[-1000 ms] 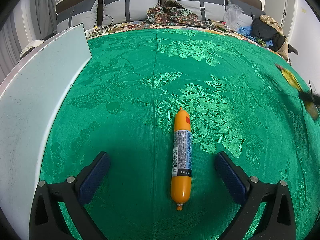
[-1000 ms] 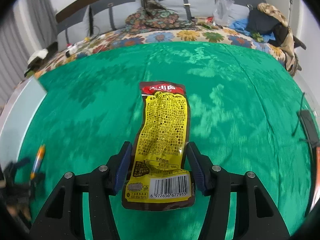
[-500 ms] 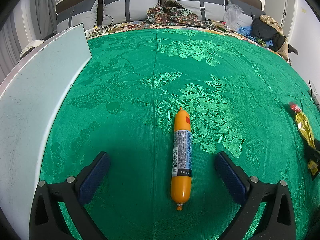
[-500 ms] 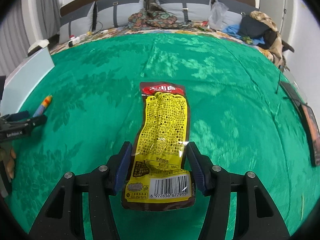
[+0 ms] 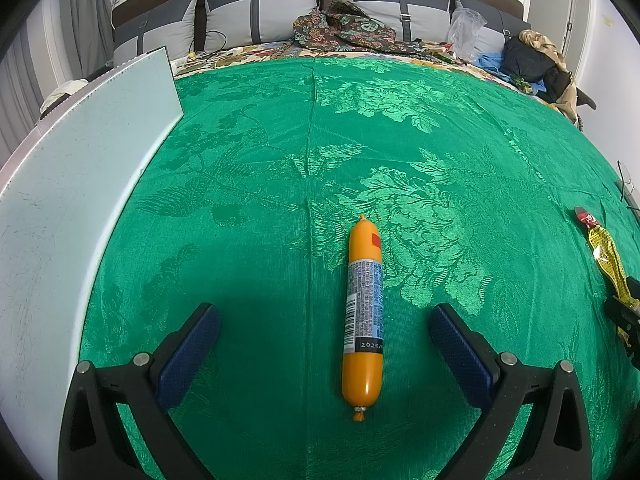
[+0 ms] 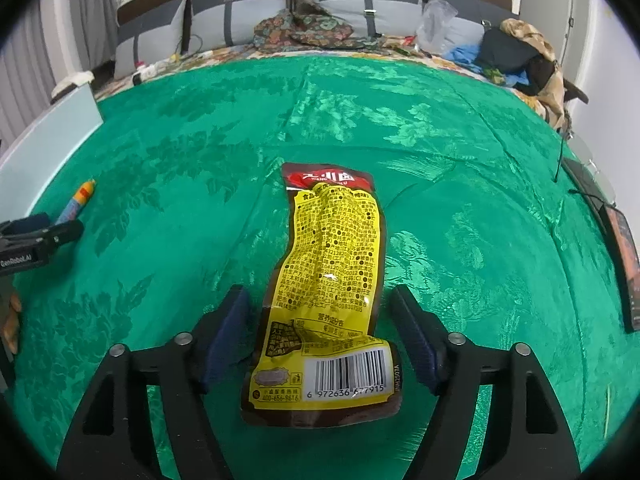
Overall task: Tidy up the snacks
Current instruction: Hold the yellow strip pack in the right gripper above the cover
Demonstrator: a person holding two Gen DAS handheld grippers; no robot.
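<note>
My left claw (image 5: 325,334) is spread wide and holds nothing; the sausage (image 5: 363,312) lies on the bed (image 5: 420,152) between its two pads, nearer the right pad than the left but touching neither. Its long axis runs almost straight away from the claw, the knotted tail toward me and the red-patched tip pointing up the bed, so the pads stand on either side of its width, which I judge is the way I want them for a squeeze across the middle. I would shift the claw a little right to centre it first.

My right claw (image 6: 320,334) looks released too: I see a gap between each pad and the packet (image 6: 328,280), which lies flat on the bed, barcode end toward me and red end away, its length also along the claw's line.

From the right view the sausage (image 6: 78,202) sits far off to the left, beside the left claw (image 6: 40,236), so the left is plainly the nearer one for it. A pale board (image 5: 76,184) stands along the bed's left side
</note>
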